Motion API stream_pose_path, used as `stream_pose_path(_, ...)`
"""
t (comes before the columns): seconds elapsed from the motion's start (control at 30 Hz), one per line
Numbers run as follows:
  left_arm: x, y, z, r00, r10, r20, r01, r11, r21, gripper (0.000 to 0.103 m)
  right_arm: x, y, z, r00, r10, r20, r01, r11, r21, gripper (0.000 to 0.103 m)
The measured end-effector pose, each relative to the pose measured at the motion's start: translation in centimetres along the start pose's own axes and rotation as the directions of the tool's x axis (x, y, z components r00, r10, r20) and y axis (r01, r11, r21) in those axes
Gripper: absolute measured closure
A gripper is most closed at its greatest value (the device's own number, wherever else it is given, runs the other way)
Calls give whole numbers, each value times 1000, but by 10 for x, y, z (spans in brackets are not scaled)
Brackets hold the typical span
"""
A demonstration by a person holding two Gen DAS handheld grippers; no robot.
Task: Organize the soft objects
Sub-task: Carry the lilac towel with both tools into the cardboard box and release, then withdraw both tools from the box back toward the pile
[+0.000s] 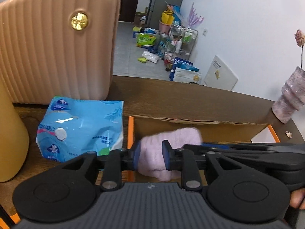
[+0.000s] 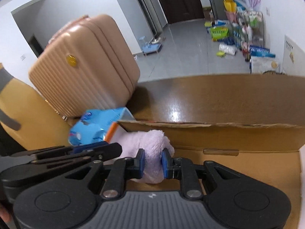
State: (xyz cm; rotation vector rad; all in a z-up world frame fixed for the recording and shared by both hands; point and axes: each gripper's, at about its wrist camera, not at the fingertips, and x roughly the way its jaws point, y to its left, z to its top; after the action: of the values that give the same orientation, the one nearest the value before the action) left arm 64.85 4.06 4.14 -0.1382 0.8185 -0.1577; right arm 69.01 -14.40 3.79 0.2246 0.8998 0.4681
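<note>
Both tongs, left tongs (image 1: 151,155) and right tongs (image 2: 152,164), are clamping the lilac towel (image 1: 167,148) over the cardboard box (image 1: 209,131); releasing together, low, at box centre, is advisable.

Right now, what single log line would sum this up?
left fingers: pinch pink fluffy cloth | right fingers: pinch same cloth | cloth: over cardboard box | tissue pack: beside box

Counting around the one cardboard box (image 1: 209,131): one pink fluffy towel (image 1: 164,152) inside, one blue tissue pack (image 1: 82,129) just left of it, one pink suitcase (image 1: 55,43) behind that, one pink vase (image 1: 291,101) far right.
</note>
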Motion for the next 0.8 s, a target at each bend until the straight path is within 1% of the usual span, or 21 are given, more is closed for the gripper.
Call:
stream_pose_path(0.03, -2, -1, -1, 1000, 2, 8, -2, 1000, 11, 75, 4, 1, -3, 1000, -8, -9, 8, 1000, -5, 80)
stream_pose_path(0.1, -7, -2, 0, 1000, 3, 29, -3, 1000, 20, 70, 10, -5, -4, 1000, -17, -18, 17, 1000, -4, 73)
stream_pose_path(0.17, -16, -3, 1, 999, -3, 46, 2, 1000, 18, 60, 9, -9, -7, 1000, -20, -20, 20, 1000, 6, 60)
stream_pose_path(0.2, -22, -4, 2, 998, -3, 57, 2, 1000, 23, 54, 5, -11, -8, 1000, -22, -14, 23, 1000, 13, 57)
stream_pose_path(0.23, -28, -5, 2, 998, -4, 70, 2, 999, 34, 53, -1, -12, -8, 1000, -30, -5, 30, 999, 14, 55)
stream_pose_path(0.27, -37, -8, 2, 997, -3, 79, 0, 999, 48, 53, -9, -13, -8, 999, -43, 8, 43, 999, 7, 55)
stream_pose_path(0.33, -56, -12, -1, 995, -8, 96, 1, 998, 69, 46, -26, -12, -6, 996, -82, 33, 83, 996, -24, 55)
stream_pose_path(0.37, -67, -13, -4, 994, -13, 107, 4, 997, 81, 44, -38, -12, -4, 993, -108, 49, 110, 993, -38, 55)
stream_pose_path(0.43, -92, -14, -11, 991, -8, 130, -6, 994, 106, 36, -68, -12, -5, 987, -136, 82, 141, 989, -50, 53)
stream_pose_path(0.5, -120, -14, -18, 988, 6, 155, -26, 992, 127, 31, -101, -13, -8, 981, -155, 113, 163, 985, -60, 48)
stream_pose_path(0.53, -135, -12, -21, 986, 15, 165, -37, 991, 129, 28, -118, -13, -11, 977, -169, 131, 178, 982, -65, 44)
stream_pose_path(0.57, -148, -12, -23, 985, 26, 170, -49, 990, 129, 27, -137, -12, -16, 970, -190, 150, 202, 977, -66, 41)
stream_pose_path(0.67, -186, -15, -30, 978, 61, 197, -90, 986, 142, 26, -183, -8, -28, 953, -236, 190, 253, 965, -70, 39)
stream_pose_path(0.73, -215, -18, -35, 972, 70, 223, -102, 986, 134, 19, -208, -3, -37, 947, -238, 215, 258, 964, -67, 36)
stream_pose_path(0.8, -238, -20, -44, 967, 59, 249, -94, 986, 135, 17, -234, 4, -49, 940, -239, 243, 259, 964, -53, 29)
